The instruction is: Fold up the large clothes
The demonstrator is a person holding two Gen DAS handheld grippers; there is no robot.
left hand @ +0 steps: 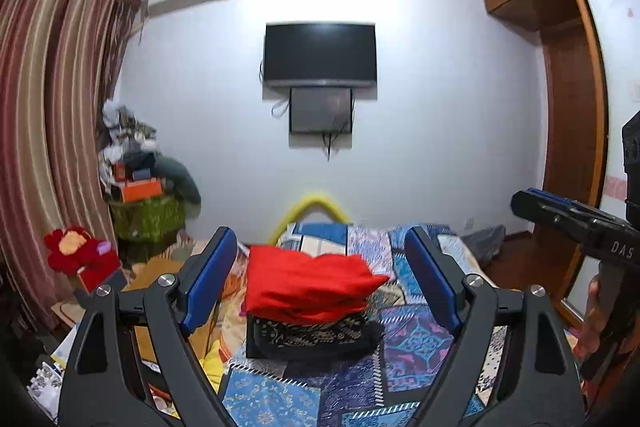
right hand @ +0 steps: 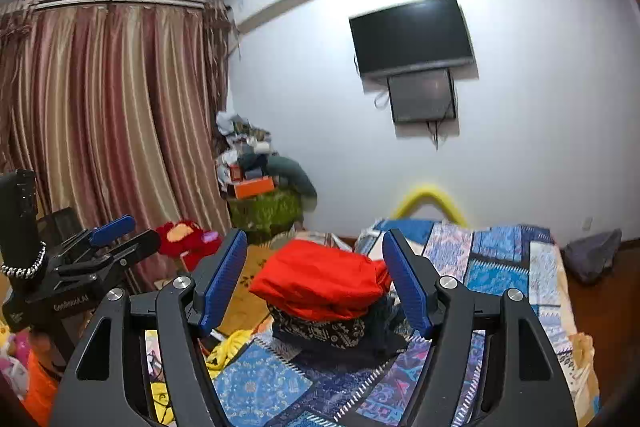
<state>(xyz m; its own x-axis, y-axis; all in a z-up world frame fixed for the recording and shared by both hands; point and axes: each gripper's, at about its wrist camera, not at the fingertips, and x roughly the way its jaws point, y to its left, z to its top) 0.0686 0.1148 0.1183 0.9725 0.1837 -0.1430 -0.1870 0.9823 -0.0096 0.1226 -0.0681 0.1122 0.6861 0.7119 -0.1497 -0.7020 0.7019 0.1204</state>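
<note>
A folded red garment [left hand: 308,285] lies on top of a small stack, over a dark patterned folded garment [left hand: 312,335], on the bed's blue patchwork cover [left hand: 416,343]. The same red garment [right hand: 324,279] and dark patterned garment [right hand: 320,331] show in the right wrist view. My left gripper [left hand: 326,279] is open, raised and held back from the stack, nothing between its blue pads. My right gripper [right hand: 316,283] is open too, with nothing in it, and likewise stands off the stack. Each gripper shows at the edge of the other's view: the right gripper [left hand: 576,223], the left gripper [right hand: 104,247].
A television [left hand: 320,53] hangs on the white wall. Striped curtains [left hand: 52,107] are at the left, with a cluttered pile of boxes [left hand: 140,183] and a red plush toy [left hand: 80,251] beside the bed. A wooden wardrobe [left hand: 568,67] stands at the right. A yellow garment [right hand: 228,347] lies near the bed's left side.
</note>
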